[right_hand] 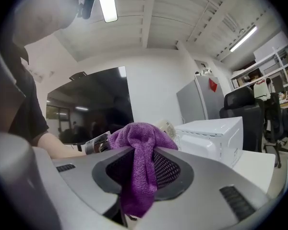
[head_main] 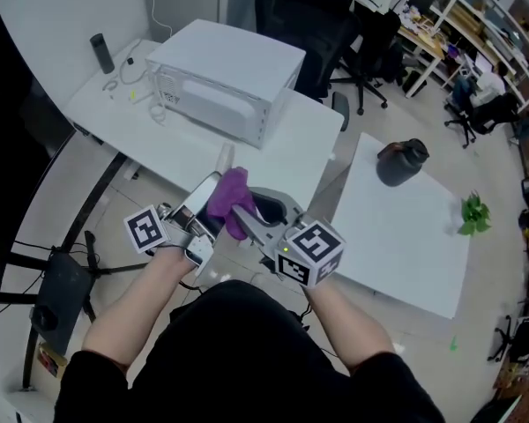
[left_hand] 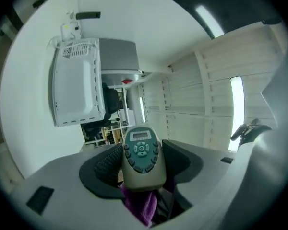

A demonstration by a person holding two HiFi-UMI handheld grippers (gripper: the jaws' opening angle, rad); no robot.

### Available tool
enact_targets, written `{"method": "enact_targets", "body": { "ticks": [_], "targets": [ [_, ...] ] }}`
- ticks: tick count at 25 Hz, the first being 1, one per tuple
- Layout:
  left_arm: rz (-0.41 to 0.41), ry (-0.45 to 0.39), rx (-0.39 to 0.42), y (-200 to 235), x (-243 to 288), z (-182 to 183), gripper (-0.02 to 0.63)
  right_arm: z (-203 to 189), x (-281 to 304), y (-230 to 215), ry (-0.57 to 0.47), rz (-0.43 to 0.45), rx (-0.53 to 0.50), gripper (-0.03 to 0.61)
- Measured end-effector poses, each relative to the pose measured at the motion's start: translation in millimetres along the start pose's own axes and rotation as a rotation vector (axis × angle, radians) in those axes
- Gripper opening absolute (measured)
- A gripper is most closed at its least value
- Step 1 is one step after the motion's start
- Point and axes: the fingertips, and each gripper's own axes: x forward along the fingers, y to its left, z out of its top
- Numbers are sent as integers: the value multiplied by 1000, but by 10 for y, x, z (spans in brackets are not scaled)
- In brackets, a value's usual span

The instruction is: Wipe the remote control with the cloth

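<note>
My left gripper point(left_hand: 142, 166) is shut on a beige remote control point(left_hand: 142, 155). The remote stands between the jaws with its dark-green buttons facing the camera. In the head view the left gripper point(head_main: 203, 208) is held in the air before the person's chest. The remote's light end point(head_main: 225, 159) pokes out toward the table. My right gripper point(right_hand: 143, 169) is shut on a purple cloth point(right_hand: 140, 159), which bunches above the jaws and hangs down between them. The cloth point(head_main: 229, 199) lies against the remote, and a fold point(left_hand: 143, 204) shows under it. The right gripper point(head_main: 263, 226) meets the left one from the right.
A white microwave point(head_main: 222, 79) stands on the white table point(head_main: 273, 161) ahead, with a black bottle point(head_main: 101, 53) at the far left. A second table point(head_main: 406, 236) to the right holds a black jar point(head_main: 402, 161) and a green plant point(head_main: 473, 214). Office chairs point(head_main: 313, 16) stand behind.
</note>
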Motion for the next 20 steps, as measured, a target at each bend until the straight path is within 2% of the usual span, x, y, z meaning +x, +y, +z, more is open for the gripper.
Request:
{"method": "enact_targets", "body": {
  "ticks": [6,11,13,16,18,20],
  "targets": [
    [-19,113,-12,-6,-35,-284,256,231,-86,-359,-65,-92,2,118],
    [-21,102,-13,20,-37,-281,256,480,-211,-519,-125,-137,-14,118],
    [-13,56,-4,38,-46,-127,256,481,-231,-401,-135,-93,-23,118],
    [-21,-17,11,10,-33,155,256,291,-130,-101,-80,24,-36,118],
    [-43,-30,16,-62,7,231,256,135,-40,48,-27,79,-42,118],
    [-63,-8,9,-120,44,183,256,58,8,92,10,89,-40,118]
  ]
}}
